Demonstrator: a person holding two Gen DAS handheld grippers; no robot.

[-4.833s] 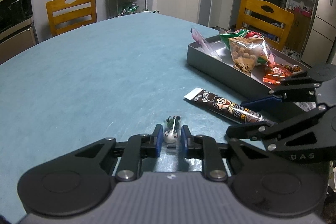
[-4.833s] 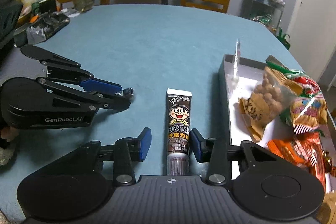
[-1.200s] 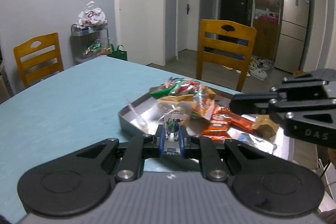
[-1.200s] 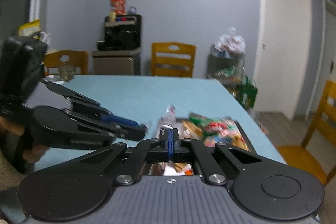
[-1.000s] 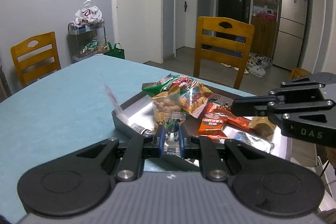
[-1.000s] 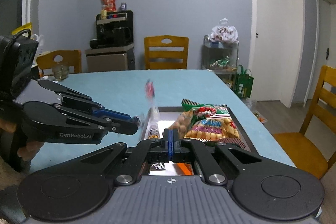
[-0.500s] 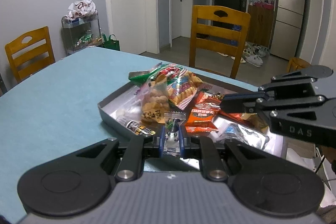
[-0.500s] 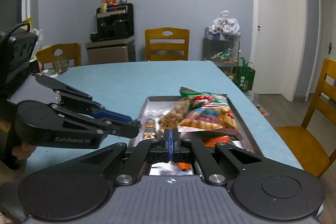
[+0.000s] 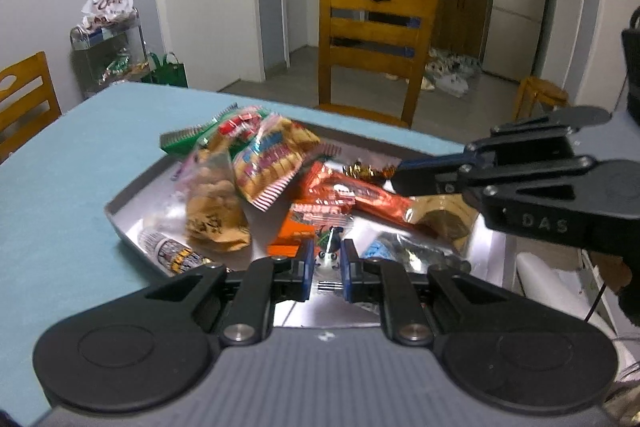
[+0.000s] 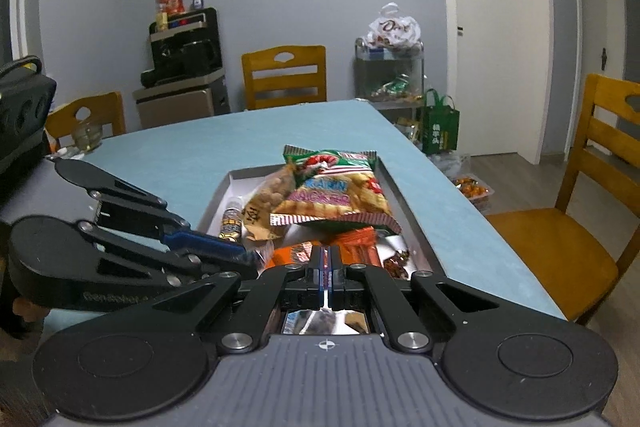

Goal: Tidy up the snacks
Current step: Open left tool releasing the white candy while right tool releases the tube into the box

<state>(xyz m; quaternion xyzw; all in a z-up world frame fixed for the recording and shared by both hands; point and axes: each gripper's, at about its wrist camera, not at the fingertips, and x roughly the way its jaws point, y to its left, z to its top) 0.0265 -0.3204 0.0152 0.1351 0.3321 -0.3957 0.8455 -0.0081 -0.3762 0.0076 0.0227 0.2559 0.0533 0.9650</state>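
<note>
A grey metal tray [image 9: 114, 213] on the blue table holds several snacks: a prawn cracker bag [image 9: 272, 155], a peanut bag [image 9: 216, 211], orange packets [image 9: 352, 195] and a brown chocolate tube [image 9: 176, 251] along its left wall. My left gripper [image 9: 326, 259] hovers over the tray's near end, shut on a small wrapped candy [image 9: 328, 247] with a white ball and green wrapper. My right gripper [image 10: 327, 261] is shut with nothing in it, also above the tray's near end. Its tip [image 9: 400, 175] reaches in from the right, over the orange packets. The left gripper's fingers [image 10: 224, 247] cross from the left.
The tray [image 10: 404, 203] sits near the blue table's [image 10: 180, 155] right edge. Wooden chairs [image 9: 376, 47] [image 10: 560, 239] stand close by that edge. A hand shows behind the left gripper at lower left [image 10: 24, 307].
The chocolate tube, in the air a second ago, now lies in the tray by its left wall. Both grippers have come closer and lower over the tray; the left keeps its candy.
</note>
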